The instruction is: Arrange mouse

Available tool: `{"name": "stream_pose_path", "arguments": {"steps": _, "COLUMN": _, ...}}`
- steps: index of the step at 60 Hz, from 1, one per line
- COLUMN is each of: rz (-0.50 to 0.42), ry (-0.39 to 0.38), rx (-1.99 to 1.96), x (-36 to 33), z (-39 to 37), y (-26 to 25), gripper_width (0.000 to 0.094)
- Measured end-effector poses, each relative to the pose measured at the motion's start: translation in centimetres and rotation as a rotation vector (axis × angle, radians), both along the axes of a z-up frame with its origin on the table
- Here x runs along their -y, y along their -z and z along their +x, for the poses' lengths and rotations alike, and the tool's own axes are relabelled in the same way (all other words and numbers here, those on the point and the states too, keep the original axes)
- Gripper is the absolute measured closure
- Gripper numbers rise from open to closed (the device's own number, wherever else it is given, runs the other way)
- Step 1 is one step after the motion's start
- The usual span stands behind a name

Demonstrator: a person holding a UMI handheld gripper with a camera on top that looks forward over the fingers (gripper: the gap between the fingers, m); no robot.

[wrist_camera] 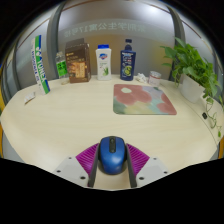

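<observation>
- The claw [111, 166] holds a blue mouse [111, 153]: both purple pads [88, 156] press against its flanks, one at either side, with no gap to be seen.
- The mouse sits between the fingers, its nose pointing forward, away from the camera, over the near part of the tabletop [60, 125]. Whether it rests on the surface or is lifted off it cannot be told.
- The tabletop is pale, cream-coloured, with a rounded near edge.
- Beyond the mouse, well apart from it and a little to the right, lies a mousepad [143, 100] with a soft pattern of pink, green and grey. It lies flat and nothing rests on it.
- Along the far edge of the tabletop stands a row of things. From the left: a tall, narrow green-and-white tube [41, 63], upright and leaning slightly; a green can [62, 68]; a brown box [77, 64]; a white carton [103, 61] with a blue-green print; and a dark blue bottle [127, 60] with a black cap.
- To the right of the bottle, near the far right corner, is a small white object [154, 76]; its kind cannot be made out.
- A leafy green plant [190, 62] stands at the far right, its leaves hanging over the tabletop's right edge.
- Behind the row rises a grey wall with glass panels.
</observation>
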State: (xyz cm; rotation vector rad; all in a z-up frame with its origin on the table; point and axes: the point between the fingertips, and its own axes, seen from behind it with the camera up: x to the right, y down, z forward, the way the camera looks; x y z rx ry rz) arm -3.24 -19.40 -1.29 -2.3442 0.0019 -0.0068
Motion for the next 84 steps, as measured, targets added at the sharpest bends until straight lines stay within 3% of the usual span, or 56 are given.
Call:
{"name": "stream_pose_path", "arguments": {"steps": 11, "rz": -0.010, "ry": -0.019, "rx": 0.014, "x": -0.2, "z": 0.3, "y": 0.1, "gripper_width": 0.0554}}
{"name": "stream_pose_path", "arguments": {"steps": 17, "rz": -0.017, "ry": -0.053, "rx": -0.017, "x": -0.6, "z": -0.5, "y": -1.6, "gripper_width": 0.0562}}
{"name": "stream_pose_path", "arguments": {"steps": 26, "rz": 0.137, "ry": -0.114, "rx": -0.050, "x": -5.2, "z": -0.6, "y": -11.2, "gripper_width": 0.0562}}
{"name": "stream_pose_path", "arguments": {"steps": 32, "rz": 0.263, "ry": -0.097, "rx": -0.080, "x": -10.5, "z": 1.7, "y": -17.8, "gripper_width": 0.0562}}
{"name": "stream_pose_path", "arguments": {"steps": 37, "rz": 0.309, "ry": -0.061, "rx": -0.065, "x": -15.2, "z": 4.8, "y": -19.6, "gripper_width": 0.0563}}
{"name": "stream_pose_path", "arguments": {"steps": 43, "rz": 0.285, "ry": -0.008, "rx": -0.023, "x": -20.2, "z": 9.0, "y": -16.8, "gripper_width": 0.0563}}
{"name": "stream_pose_path", "arguments": {"steps": 58, "rz": 0.033, "ry": 0.041, "rx": 0.022, "x": -24.1, "z": 14.2, "y": -1.4, "gripper_width": 0.0554}}
{"name": "stream_pose_path", "arguments": {"steps": 65, "rz": 0.030, "ry": 0.025, "rx": 0.013, "x": -24.3, "z": 14.3, "y": -0.8, "gripper_width": 0.0437}}
{"name": "stream_pose_path", "arguments": {"steps": 74, "rz": 0.032, "ry": 0.010, "rx": 0.020, "x": -22.7, "z": 13.9, "y": -3.7, "gripper_width": 0.0072}}
{"name": "stream_pose_path", "arguments": {"steps": 84, "rz": 0.070, "ry": 0.020, "rx": 0.058, "x": -17.6, "z": 12.7, "y": -9.9, "gripper_width": 0.0072}}
